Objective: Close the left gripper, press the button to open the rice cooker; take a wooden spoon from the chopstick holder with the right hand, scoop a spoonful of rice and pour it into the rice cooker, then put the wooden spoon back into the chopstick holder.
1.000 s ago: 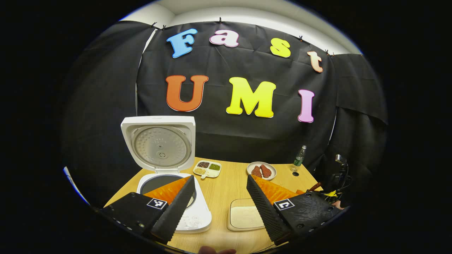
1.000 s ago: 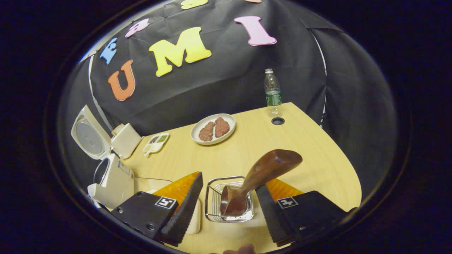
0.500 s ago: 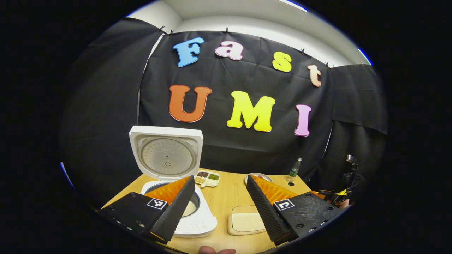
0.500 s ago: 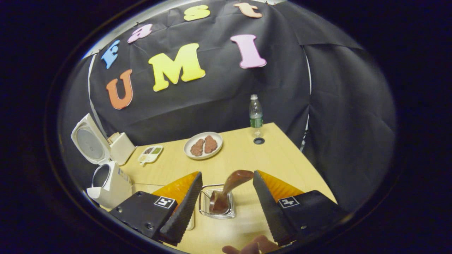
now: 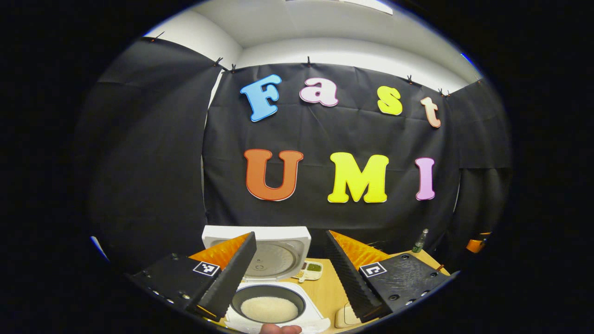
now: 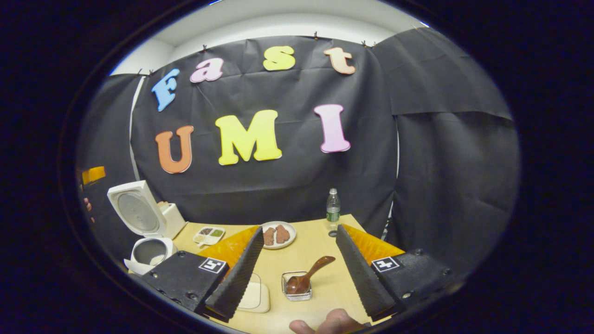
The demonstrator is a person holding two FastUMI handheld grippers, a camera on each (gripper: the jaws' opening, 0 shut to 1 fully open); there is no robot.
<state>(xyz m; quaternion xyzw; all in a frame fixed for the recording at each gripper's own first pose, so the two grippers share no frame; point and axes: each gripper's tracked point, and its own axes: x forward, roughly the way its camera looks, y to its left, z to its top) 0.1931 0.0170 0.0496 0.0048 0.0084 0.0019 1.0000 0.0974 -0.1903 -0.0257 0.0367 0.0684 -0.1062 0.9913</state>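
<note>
Spoon (image 6: 310, 277) sits in the holder (image 6: 297, 285) on the table (image 6: 320, 250), handle leaning right, between the spread, empty fingers of the right gripper (image 6: 297, 273). Left gripper (image 5: 290, 271) also spread, empty, above the open cooker (image 5: 271, 287); its view looks into the pot with rice (image 5: 269, 309). Right gripper view adds plate (image 6: 277, 234) and bottle (image 6: 332, 211).

Light wooden table (image 6: 320, 253), open white rice cooker (image 6: 148, 250) at its left end, divided dish (image 6: 209, 235), plate of meat (image 6: 277, 234), water bottle (image 6: 332, 211), rice tray (image 6: 255, 297), wire holder (image 6: 297, 286) with wooden spoon (image 6: 308, 276).
</note>
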